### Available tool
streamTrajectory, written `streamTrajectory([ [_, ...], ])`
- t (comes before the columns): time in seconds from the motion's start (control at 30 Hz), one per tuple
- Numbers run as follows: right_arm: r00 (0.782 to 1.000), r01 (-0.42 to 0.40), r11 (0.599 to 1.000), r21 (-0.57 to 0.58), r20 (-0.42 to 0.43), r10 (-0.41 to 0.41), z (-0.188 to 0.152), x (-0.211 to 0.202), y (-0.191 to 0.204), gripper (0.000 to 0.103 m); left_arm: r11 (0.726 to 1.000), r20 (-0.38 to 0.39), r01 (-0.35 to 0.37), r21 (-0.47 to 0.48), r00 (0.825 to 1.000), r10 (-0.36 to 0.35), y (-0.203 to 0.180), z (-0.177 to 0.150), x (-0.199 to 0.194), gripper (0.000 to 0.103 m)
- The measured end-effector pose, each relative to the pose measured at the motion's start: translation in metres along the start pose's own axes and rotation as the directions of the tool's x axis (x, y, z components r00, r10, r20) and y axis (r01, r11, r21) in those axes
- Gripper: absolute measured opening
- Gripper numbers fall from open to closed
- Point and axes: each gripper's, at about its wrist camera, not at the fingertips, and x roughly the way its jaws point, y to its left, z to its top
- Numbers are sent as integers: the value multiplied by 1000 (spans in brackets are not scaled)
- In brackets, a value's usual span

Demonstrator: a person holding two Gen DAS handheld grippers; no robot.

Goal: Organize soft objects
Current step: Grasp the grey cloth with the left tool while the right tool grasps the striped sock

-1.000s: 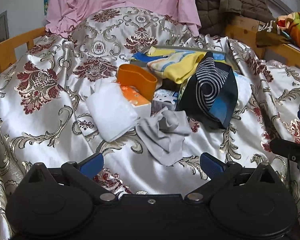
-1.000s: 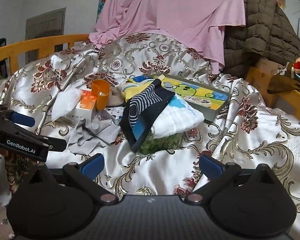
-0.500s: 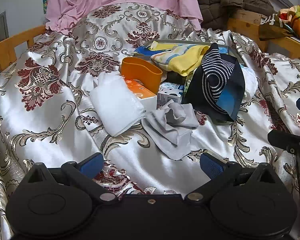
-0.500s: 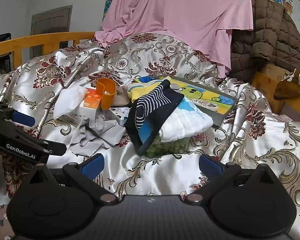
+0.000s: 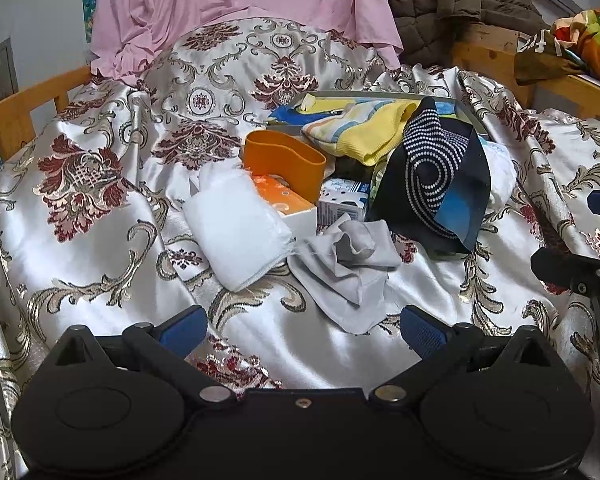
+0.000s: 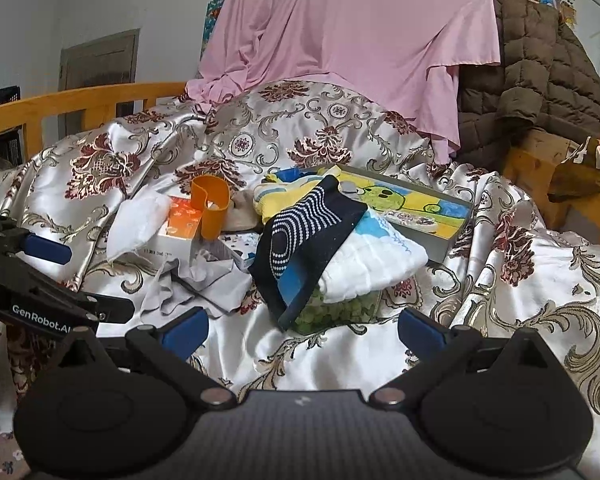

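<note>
Both the left gripper (image 5: 303,326) and right gripper (image 6: 302,328) stand wide and hold nothing, with the grey cloth (image 5: 346,268) at 12 o'clock of the left one.

1. One grey cloth (image 5: 346,268), crumpled on the bedspread.
2. One white folded cloth (image 5: 236,232) on the left, and one white quilted cloth (image 6: 374,262) on the right.
3. One dark sock with white dots (image 5: 436,184).
4. One yellow striped knit piece (image 5: 364,132).
5. One orange band (image 5: 284,160).
6. Two small boxes: one orange-and-white box (image 5: 290,206), one blue-and-white box (image 5: 342,200).
7. One flat picture box (image 6: 420,208).
8. One green-patterned item (image 6: 340,306), half hidden.
9. Two grippers: left gripper (image 5: 302,326), right gripper (image 6: 302,326).
</note>
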Motion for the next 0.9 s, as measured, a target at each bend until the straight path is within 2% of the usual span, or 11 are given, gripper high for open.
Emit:
streamTrajectory([
  [0.17,1000,10,1000,11,21,-11,1,1,-3,103,999,26,12,32,1000,-13,-2,5,-1,102],
  [0.3,998,38,999,11,59,-38,3,2,-7,103,993,53,44,111,997,-50,-5,15,0,102],
  [0.5,995,53,998,27,89,-55,8,19,-19,103,952,91,94,291,988,-125,-5,37,8,102],
  [0.73,994,64,998,27,87,-66,22,49,-30,103,890,14,197,410,975,-222,-9,49,34,102],
  [0.9,994,41,999,-12,97,-40,36,70,-27,103,850,-67,254,461,965,-253,-18,49,54,102],
])
